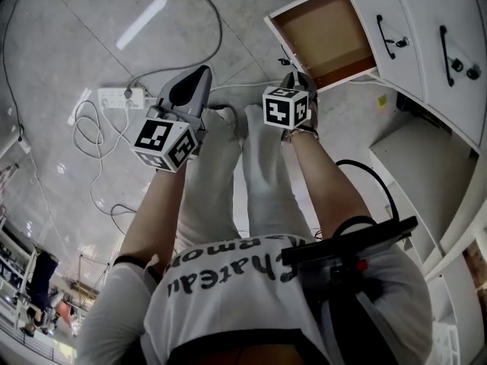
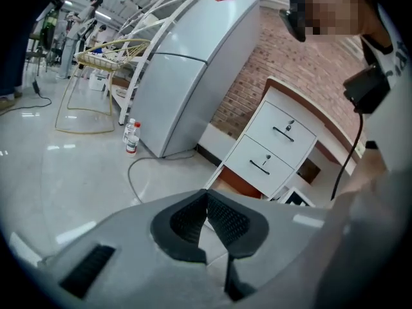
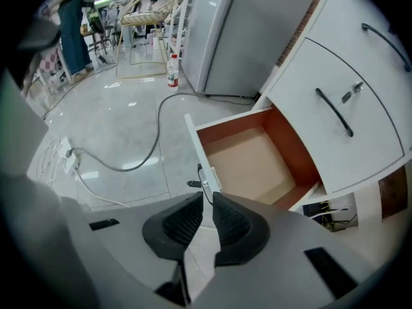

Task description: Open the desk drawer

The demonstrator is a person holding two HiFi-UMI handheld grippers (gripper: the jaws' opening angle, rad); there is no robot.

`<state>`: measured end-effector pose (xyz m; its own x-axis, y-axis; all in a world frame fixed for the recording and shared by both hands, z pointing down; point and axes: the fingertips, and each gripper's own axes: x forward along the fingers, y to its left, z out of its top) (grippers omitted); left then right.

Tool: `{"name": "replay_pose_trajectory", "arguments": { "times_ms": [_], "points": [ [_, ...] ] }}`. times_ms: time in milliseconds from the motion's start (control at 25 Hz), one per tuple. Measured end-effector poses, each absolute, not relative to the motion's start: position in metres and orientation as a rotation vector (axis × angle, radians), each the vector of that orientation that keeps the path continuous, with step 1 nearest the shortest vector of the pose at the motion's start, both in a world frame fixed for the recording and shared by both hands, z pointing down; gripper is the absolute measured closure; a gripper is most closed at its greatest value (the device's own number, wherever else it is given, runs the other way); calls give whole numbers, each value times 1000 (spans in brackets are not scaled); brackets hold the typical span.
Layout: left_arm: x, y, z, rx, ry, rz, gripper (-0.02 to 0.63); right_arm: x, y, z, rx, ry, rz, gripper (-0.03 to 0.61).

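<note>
At one o'clock, right gripper (image 3: 206, 199) pinches the open drawer's (image 1: 319, 33) handle (image 3: 203, 176); left gripper (image 2: 206, 201) at ten, jaws together

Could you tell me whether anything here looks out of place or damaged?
Nothing looks damaged or spilled. The white bottom drawer with the brown inside stands pulled out and empty, as the task wants. Only the loose grey cable sprawls over the floor beside the white power strip.

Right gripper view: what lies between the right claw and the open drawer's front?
Only the black handle on the drawer front. The right gripper has its claw tips closed on it, as the right gripper view shows.
</note>
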<state>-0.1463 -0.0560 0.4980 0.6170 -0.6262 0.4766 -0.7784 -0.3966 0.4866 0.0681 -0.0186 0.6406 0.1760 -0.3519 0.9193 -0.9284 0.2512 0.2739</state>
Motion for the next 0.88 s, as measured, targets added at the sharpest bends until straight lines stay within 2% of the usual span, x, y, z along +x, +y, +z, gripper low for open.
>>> {"name": "replay_pose_trajectory", "arguments": {
  "times_ms": [200, 440, 880],
  "points": [
    [-126, -53, 463, 2062, -1075, 349, 598, 83, -19, 560, 1432, -1404, 889, 543],
    [-92, -59, 368, 2023, -1002, 333, 598, 86, -38, 444, 1536, -1505, 1215, 561],
    [-55, -115, 106, 2232, -1038, 88, 598, 64, -124, 170, 1560, -2012, 1168, 562]
  ]
}}
